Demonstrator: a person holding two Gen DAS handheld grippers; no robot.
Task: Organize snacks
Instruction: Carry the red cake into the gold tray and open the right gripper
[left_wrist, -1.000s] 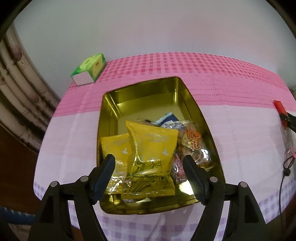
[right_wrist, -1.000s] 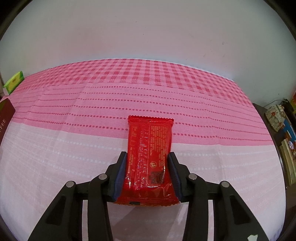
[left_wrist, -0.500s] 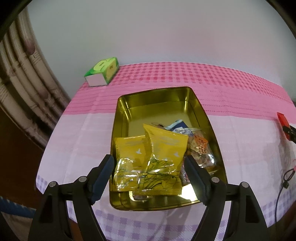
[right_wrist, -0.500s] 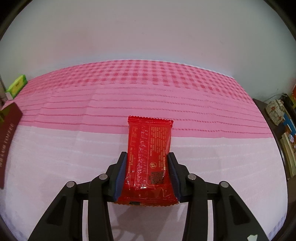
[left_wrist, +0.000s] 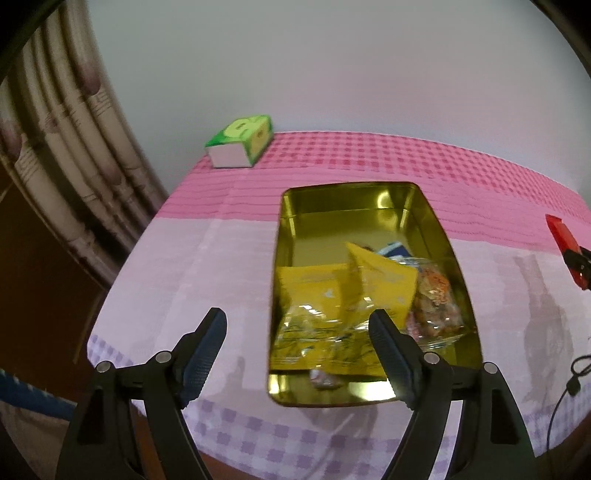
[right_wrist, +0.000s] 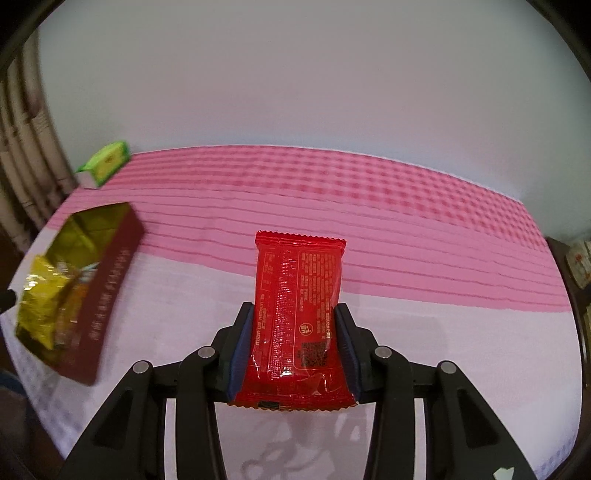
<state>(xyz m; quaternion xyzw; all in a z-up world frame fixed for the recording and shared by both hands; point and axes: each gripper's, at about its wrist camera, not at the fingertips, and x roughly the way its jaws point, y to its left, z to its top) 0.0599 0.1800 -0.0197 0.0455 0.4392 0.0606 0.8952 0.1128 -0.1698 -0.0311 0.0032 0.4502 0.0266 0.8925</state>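
Both the left gripper (left_wrist: 297, 334) and the right gripper (right_wrist: 293, 345) are matte black linkages with round silver pivot screws along their arms, each ending in two fingers faced with dark blue ribbed pads (left_wrist: 384, 338).

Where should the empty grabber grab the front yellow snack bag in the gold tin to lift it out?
Probably by its raised top edge. The front yellow bag leans over the other snacks in the gold tin, so that edge sticks up free. Bring the open left gripper down from above, one finger on each flat face. Its lower end lies near the tin's wall, which leaves less room.
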